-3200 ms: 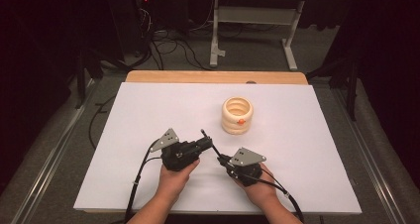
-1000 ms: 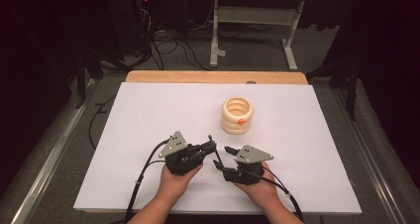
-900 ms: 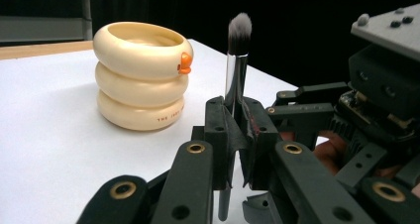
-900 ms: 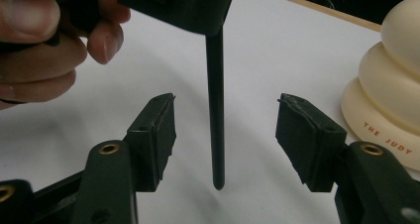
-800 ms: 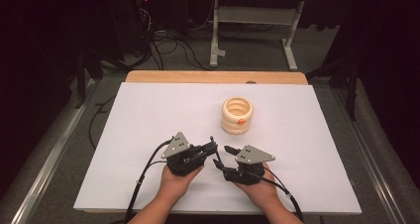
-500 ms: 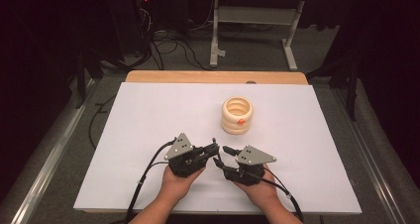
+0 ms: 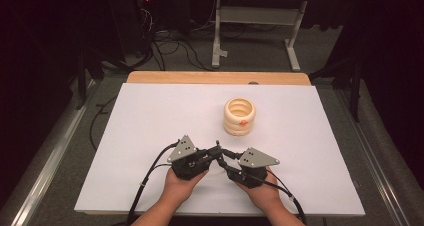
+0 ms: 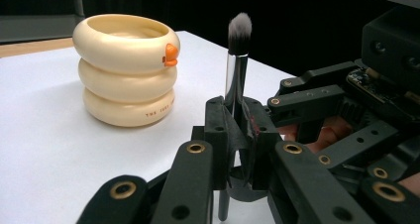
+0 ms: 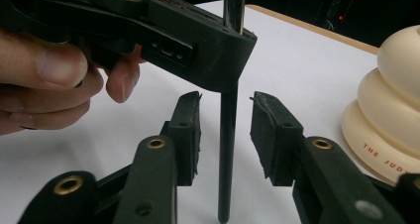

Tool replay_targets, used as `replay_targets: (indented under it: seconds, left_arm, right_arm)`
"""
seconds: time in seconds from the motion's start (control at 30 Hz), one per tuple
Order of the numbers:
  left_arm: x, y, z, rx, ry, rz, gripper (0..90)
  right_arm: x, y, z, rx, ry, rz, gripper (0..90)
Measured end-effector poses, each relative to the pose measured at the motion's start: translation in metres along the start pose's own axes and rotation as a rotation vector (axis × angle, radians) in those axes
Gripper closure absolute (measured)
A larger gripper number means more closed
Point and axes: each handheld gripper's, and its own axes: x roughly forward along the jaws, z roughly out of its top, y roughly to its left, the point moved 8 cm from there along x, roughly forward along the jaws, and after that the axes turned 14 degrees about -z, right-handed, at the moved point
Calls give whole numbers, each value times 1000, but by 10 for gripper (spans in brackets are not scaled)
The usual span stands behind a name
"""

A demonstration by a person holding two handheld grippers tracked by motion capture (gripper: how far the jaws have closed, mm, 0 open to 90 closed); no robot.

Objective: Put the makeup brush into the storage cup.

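My left gripper (image 7: 214, 155) is shut on a makeup brush (image 8: 236, 60), which it holds upright, grey bristles on top, its black handle tip near the white table (image 7: 150, 116). My right gripper (image 9: 225, 115) faces it from the right with its jaws on either side of the lower handle (image 9: 228, 154). These jaws have just been closing. A narrow gap still shows on each side, so the pads are off the handle. In the right gripper view the left gripper (image 9: 233, 35) shows above. A cream ringed cup (image 7: 239, 117) with an orange beak stands farther back.
The cup (image 8: 126, 70) stands a short way beyond the brush, and its side (image 9: 391, 110) shows at the right of the right gripper view. A wooden board edge (image 7: 215, 77) runs along the table's far side. Cables and a metal frame (image 7: 255, 31) lie on the floor behind.
Since the earliest frame the two hands have drawn a little closer together at the table's front. The right gripper's jaws have narrowed around the brush. The cup has not moved.
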Motion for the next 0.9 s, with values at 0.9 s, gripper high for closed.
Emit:
replay_targets:
  seconds: [0.9]
  left_arm:
    - [0,-2,2,2,-17,-9,834]
  right_arm:
    - [-3,-1,2,-27,-17,-16,853]
